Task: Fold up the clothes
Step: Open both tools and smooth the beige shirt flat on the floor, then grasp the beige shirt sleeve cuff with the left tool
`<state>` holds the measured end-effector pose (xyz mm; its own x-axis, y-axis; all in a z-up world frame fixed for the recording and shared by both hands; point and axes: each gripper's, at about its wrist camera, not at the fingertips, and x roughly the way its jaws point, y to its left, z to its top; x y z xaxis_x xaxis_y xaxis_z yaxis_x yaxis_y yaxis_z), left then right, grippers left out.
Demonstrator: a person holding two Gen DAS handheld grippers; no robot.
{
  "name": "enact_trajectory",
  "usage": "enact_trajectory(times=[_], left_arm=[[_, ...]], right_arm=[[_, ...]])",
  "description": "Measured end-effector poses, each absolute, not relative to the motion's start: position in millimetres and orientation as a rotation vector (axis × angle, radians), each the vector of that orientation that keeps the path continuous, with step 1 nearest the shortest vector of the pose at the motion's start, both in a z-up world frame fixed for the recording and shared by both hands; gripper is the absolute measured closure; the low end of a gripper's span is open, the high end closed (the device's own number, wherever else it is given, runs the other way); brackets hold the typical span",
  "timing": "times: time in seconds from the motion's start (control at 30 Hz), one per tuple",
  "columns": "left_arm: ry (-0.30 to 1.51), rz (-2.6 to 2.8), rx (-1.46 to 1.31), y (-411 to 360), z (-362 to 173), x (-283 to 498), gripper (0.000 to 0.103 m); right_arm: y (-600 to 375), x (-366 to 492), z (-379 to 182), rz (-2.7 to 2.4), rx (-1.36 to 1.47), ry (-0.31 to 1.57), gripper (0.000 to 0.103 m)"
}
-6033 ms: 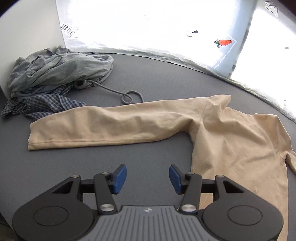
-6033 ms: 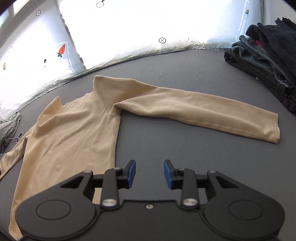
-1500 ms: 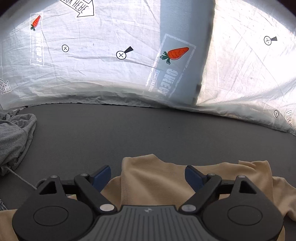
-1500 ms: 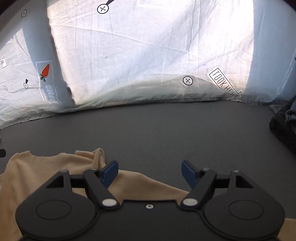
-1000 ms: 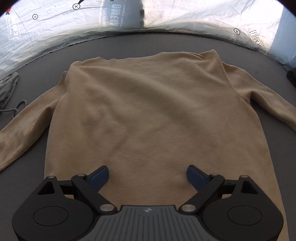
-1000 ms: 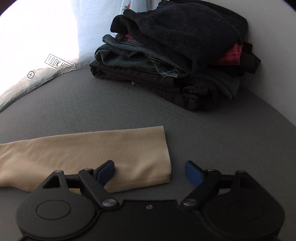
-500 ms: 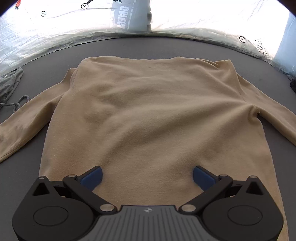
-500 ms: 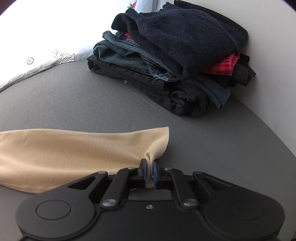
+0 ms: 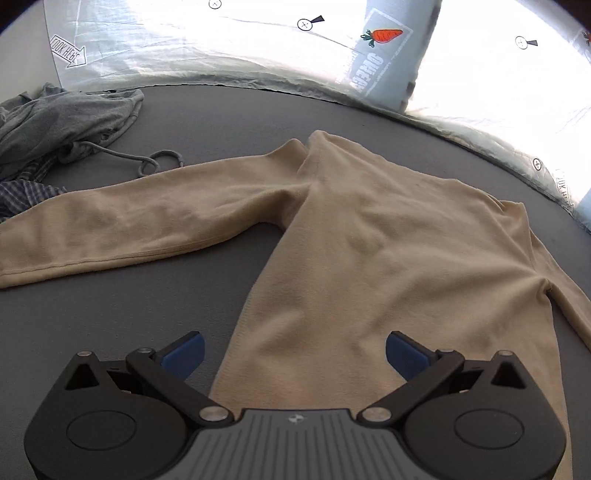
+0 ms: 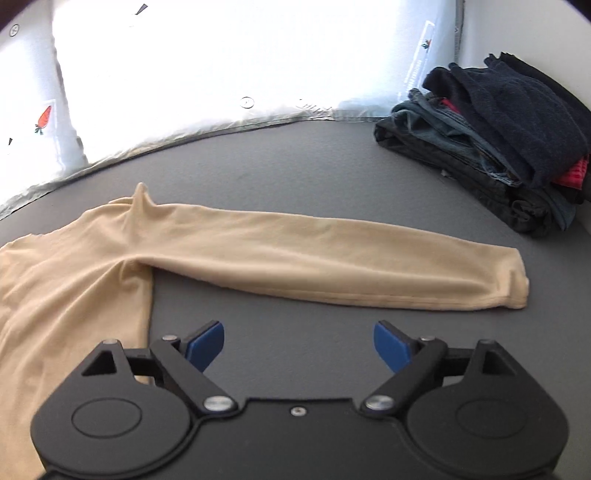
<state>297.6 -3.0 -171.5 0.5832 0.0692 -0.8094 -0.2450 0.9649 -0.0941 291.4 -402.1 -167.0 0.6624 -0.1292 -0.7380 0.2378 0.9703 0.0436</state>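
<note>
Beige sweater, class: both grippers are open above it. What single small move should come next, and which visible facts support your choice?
Probably bring the right gripper to the cuff of the right sleeve and close on it, to fold that sleeve across the body. The beige sweater lies flat on the grey table, both sleeves spread outward, nothing folded yet, and the left gripper holds nothing.

A dark grey, finely textured table surface [image 9: 110,325] is seen in both views. Behind it a crinkled, translucent white sheet [image 9: 221,48] is hung, printed with orange carrots [image 9: 384,36], crosshair marks and "LOOK HERE" arrows, and is lit brightly from behind. A plain white wall [image 10: 517,33] is seen at the right corner
</note>
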Motion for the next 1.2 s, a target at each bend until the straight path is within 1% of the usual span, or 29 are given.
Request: enact_trajectory(times=[0.03,0.1,0.33,0.4,0.5,0.63,0.67,0.73,0.77,0.8,0.83,1.03,1.17,1.2], left_arm=[[0.913,0.241,-0.187,21,-165,290,0.0],[0.894,0.33,-0.165,60,-167,272,0.0],[0.923,0.621,-0.065,223,-189,251,0.0],[0.939,0.665,-0.13,261,-191,255,0.0],[0.947,0.66,-0.25,300,-195,262,0.0],[0.941,0.594,-0.24,307,-202,274,0.002],[0.917,0.596,-0.276,305,-202,272,0.008],[0.869,0.612,-0.325,297,-203,267,0.029],[0.856,0.608,-0.323,293,-201,265,0.053],[0.844,0.603,-0.321,289,-198,262,0.082],[0.849,0.589,-0.329,289,-197,263,0.096],[0.793,0.631,-0.361,295,-169,232,0.094],[0.839,0.638,-0.364,307,-178,225,0.094],[0.846,0.629,-0.378,308,-180,224,0.093]], right_arm=[[-386,290,-167,-0.181,0.129,0.825,0.01],[-350,288,-169,-0.151,0.102,0.846,0.007],[-274,265,-174,-0.169,0.125,0.877,0.007],[-260,258,-177,-0.188,0.134,0.882,0.007],[-240,245,-180,-0.222,0.128,0.881,0.007],[-228,232,-183,-0.253,0.148,0.892,0.007],[-226,229,-183,-0.262,0.145,0.901,0.007],[-225,227,-182,-0.271,0.132,0.909,0.007],[-224,225,-181,-0.274,0.125,0.911,0.007],[-223,224,-180,-0.274,0.123,0.91,0.007],[-223,223,-180,-0.273,0.12,0.914,0.007],[-218,213,-182,-0.267,0.1,0.936,0.007],[-217,209,-196,-0.249,0.124,0.98,0.006],[-216,208,-199,-0.248,0.124,0.978,0.004]])
